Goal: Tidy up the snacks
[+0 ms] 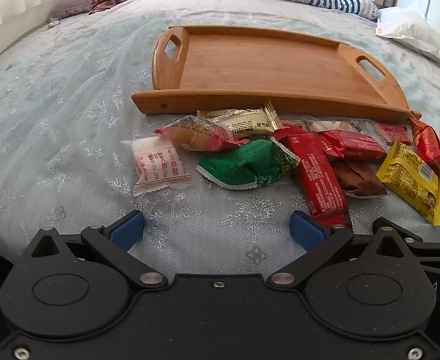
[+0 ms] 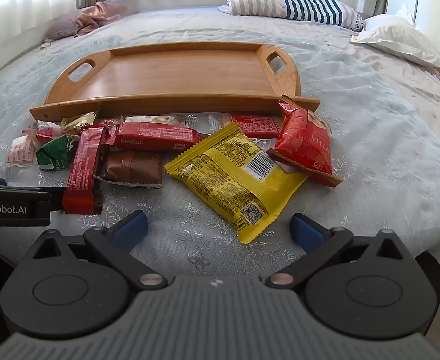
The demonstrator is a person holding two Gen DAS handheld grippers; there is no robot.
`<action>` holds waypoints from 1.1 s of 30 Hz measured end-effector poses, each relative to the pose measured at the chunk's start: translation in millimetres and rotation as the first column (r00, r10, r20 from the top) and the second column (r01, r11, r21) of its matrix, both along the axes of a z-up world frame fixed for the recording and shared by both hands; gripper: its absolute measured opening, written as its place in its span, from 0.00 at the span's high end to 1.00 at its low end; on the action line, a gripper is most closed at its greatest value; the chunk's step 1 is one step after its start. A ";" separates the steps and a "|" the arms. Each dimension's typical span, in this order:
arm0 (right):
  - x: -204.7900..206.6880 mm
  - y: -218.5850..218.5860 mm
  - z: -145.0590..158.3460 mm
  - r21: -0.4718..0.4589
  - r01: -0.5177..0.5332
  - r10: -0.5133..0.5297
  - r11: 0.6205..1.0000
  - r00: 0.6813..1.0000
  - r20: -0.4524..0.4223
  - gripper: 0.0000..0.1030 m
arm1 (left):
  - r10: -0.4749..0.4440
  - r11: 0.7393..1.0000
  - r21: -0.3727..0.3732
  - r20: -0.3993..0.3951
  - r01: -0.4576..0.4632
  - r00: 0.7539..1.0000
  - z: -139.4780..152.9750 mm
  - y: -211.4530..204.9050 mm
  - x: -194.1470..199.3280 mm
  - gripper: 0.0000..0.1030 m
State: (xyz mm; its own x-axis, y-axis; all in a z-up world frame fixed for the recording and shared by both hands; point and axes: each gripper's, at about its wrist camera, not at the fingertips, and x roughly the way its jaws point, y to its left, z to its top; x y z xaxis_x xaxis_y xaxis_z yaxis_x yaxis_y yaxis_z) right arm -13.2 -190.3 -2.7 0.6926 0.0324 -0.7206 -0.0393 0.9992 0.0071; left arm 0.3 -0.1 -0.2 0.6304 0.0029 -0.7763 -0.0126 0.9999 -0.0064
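Tray (image 2: 172, 75): we see it wooden, two cut-out handles, flat, nothing in it.
Snacks: we count a loose heap just before its near rim.
Yellow pack (image 2: 235, 180): nearest us, barcode up.
Green pack (image 1: 244, 163): crumpled.
White pack (image 1: 158, 165): leftmost, red print.

One wooden tray (image 2: 175, 75) lay mid-frame. Below it were about eleven snack packets: one yellow packet (image 2: 235, 177), one green packet (image 2: 55, 153), one brown packet (image 2: 133, 168), one white packet (image 1: 160, 162), several red.
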 end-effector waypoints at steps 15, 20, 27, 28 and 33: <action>0.0 0.4 -0.2 -0.002 0.001 -0.001 1.000 1.000 -0.001 0.00 | 0.000 1.000 -0.001 -0.002 0.000 1.000 -2.6 0.3 3.4 0.00; 0.0 0.4 -0.3 -0.002 0.001 -0.001 1.000 1.000 -0.001 0.00 | 0.000 1.000 -0.002 -0.003 0.000 1.000 -2.4 0.6 3.6 0.00; -0.1 0.6 -0.5 -0.003 0.001 -0.001 1.000 1.000 0.000 0.00 | 0.000 1.000 -0.001 -0.002 0.000 1.000 -2.2 1.0 4.4 0.00; 0.0 0.6 -0.5 -0.003 0.001 -0.001 1.000 1.000 0.000 0.00 | 0.000 1.000 -0.001 -0.003 0.000 1.000 -2.3 1.0 4.6 0.00; 0.0 0.6 -0.4 -0.003 0.001 -0.001 1.000 1.000 -0.001 0.00 | 0.000 1.000 0.000 -0.001 0.000 1.000 -2.6 0.4 3.9 0.00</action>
State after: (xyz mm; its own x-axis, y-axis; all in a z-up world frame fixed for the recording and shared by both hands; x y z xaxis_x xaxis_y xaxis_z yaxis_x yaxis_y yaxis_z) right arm -13.2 -189.7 -3.2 0.6923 0.0296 -0.7210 -0.0385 0.9993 0.0040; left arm 4.2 0.3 -2.7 0.6293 0.0030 -0.7772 -0.0127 0.9999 -0.0063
